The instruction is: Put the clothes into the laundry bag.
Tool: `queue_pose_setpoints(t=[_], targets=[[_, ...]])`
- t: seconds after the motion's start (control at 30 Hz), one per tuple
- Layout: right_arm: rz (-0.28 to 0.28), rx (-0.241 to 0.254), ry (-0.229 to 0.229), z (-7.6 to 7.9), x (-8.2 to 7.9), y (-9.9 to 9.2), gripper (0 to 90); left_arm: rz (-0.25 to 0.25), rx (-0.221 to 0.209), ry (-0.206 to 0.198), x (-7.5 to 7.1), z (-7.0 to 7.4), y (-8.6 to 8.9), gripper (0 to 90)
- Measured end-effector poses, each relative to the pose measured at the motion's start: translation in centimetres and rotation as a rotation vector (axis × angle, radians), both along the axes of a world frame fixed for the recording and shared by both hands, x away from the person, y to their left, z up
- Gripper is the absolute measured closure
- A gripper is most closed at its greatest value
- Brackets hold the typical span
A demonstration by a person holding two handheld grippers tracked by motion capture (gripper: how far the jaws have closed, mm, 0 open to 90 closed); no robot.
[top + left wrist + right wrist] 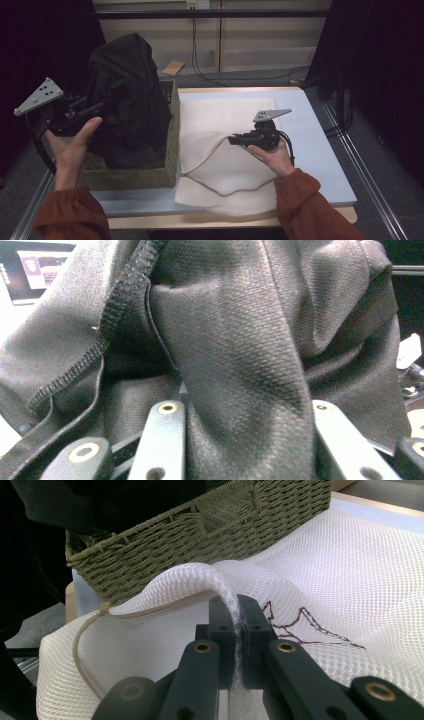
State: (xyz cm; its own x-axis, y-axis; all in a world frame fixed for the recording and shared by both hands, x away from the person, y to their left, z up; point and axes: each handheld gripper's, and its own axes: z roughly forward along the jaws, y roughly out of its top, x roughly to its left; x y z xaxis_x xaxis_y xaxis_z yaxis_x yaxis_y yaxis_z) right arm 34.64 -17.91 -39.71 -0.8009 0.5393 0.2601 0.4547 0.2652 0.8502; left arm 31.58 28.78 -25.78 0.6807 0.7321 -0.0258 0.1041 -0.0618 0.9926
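Grips both hold — your left gripper (pixel 95 109) clamps the black garment (pixel 127 95) over the basket (pixel 170 150), your right gripper (pixel 239 611) pinches the mesh bag (pixel 350 580).

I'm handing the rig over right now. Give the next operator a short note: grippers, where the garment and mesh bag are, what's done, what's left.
Left gripper: shut on the black garment, holding it raised above the woven basket; its lower part hangs inside the basket.
Right gripper: shut on a pinched fold of the white mesh bag, near its drawstring edge.
Bag lies flat on the table, right of the basket.
Done: both items gripped, garment partly lifted.
Left, most likely: clear the garment from the basket and feed it into the bag's opening.
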Motion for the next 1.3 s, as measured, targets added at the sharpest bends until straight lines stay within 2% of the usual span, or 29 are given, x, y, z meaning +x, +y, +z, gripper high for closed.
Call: queue_pose_setpoints(t=[0.13,0.27,0.33,0.37,0.47,0.5,0.6,0.63,0.77,0.83,0.9,1.03,1.13,1.2,1.27,1.3], targets=[[0.004,-0.003,0.004,-0.1,0.1,0.0,86.9,-0.018,-0.003,-0.02,-0.4,0.4,-0.4,67.4],[0.002,0.0,0.003,-0.1,0.1,0.1,86.9,-0.043,0.019,-0.051,-0.8,1.6,-1.0,67.4],[0.001,0.002,0.002,-0.1,0.0,0.0,86.9,-0.044,0.007,-0.055,-1.1,1.9,-1.5,67.4],[0.0,0.001,0.002,-0.1,0.0,0.0,86.9,-0.054,0.025,-0.06,-1.2,2.2,-1.7,67.4],[0.003,-0.001,0.001,-0.1,0.0,0.0,86.9,-0.068,0.02,-0.068,-1.7,2.6,-2.5,67.4],[0.004,-0.002,0.0,-0.1,0.0,0.1,86.9,-0.075,0.033,-0.075,-1.8,2.8,-2.6,67.3],[0.004,-0.001,0.0,-0.1,0.1,0.0,86.9,-0.088,0.03,-0.092,-1.8,3.2,-3.0,67.4],[0.002,0.0,0.001,-0.1,0.1,0.0,86.9,-0.089,0.017,-0.086,-1.9,3.3,-3.4,67.4],[0.001,-0.001,0.001,-0.1,0.1,0.1,86.9,-0.119,0.022,-0.096,-1.9,3.7,-4.4,67.3],[0.0,-0.006,0.002,-0.1,0.1,0.1,86.9,-0.131,0.01,-0.093,-1.8,3.9,-5.0,67.3],[-0.001,-0.006,0.0,-0.2,0.1,0.1,86.9,-0.143,0.025,-0.104,-1.7,4.1,-5.4,67.3],[0.003,0.011,0.005,-0.1,0.2,0.0,86.9,-0.156,0.024,-0.099,-1.9,4.0,-6.3,67.3],[0.001,0.013,0.006,-0.1,0.1,-0.2,86.9,-0.176,0.032,-0.094,-2.3,3.7,-6.7,67.3],[0.001,0.013,0.007,0.0,0.1,-0.1,86.9,-0.196,0.034,-0.113,-2.7,3.6,-7.0,67.3],[0.002,0.012,0.008,-0.1,0.2,-0.1,86.9,-0.204,0.011,-0.109,-3.0,3.7,-7.3,67.3],[0.003,0.01,0.007,-0.1,0.2,-0.1,86.9,-0.21,0.027,-0.115,-3.1,3.8,-7.4,67.3]])
